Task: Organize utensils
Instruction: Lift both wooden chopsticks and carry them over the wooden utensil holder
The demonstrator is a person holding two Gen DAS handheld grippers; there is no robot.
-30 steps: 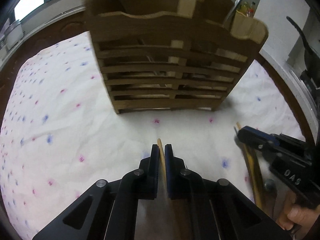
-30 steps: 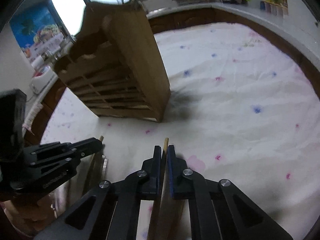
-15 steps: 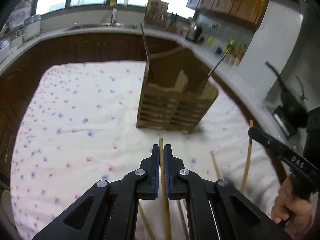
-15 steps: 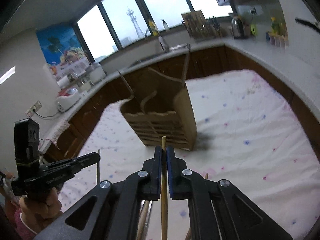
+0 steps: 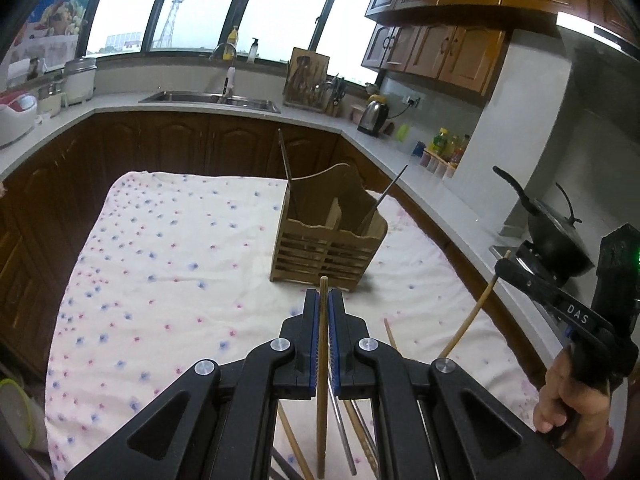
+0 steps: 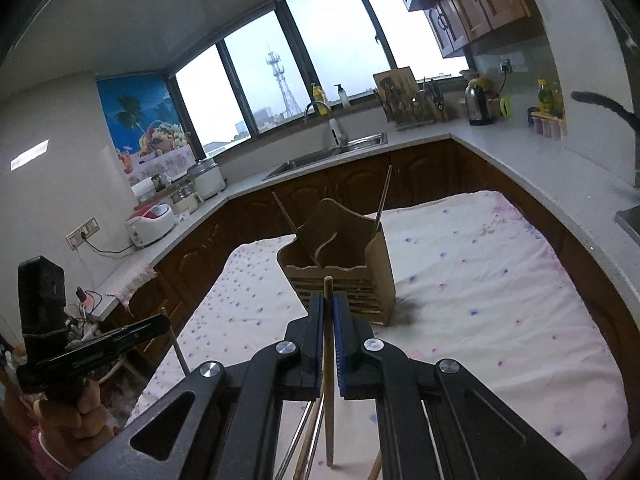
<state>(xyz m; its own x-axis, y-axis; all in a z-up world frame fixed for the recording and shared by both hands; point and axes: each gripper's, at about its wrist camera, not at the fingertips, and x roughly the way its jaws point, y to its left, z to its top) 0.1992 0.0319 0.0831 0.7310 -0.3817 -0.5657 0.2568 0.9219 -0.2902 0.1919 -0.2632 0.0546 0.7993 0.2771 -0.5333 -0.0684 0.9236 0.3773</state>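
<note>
Chopsticks first: on my left wrist view, the left gripper (image 5: 323,312) pinches one wooden chopstick (image 5: 322,380), jaws nearly closed, short of the wooden holder (image 5: 326,252). On my right wrist view, the right gripper (image 6: 329,316) clamps another chopstick (image 6: 328,392) likewise, before that holder (image 6: 344,284).

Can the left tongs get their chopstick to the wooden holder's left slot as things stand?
Probably yes. The left tongs grip a chopstick, and only bare cloth lies between them and the wooden holder. One metal stick leans in that slot, leaving room beside it.
</note>
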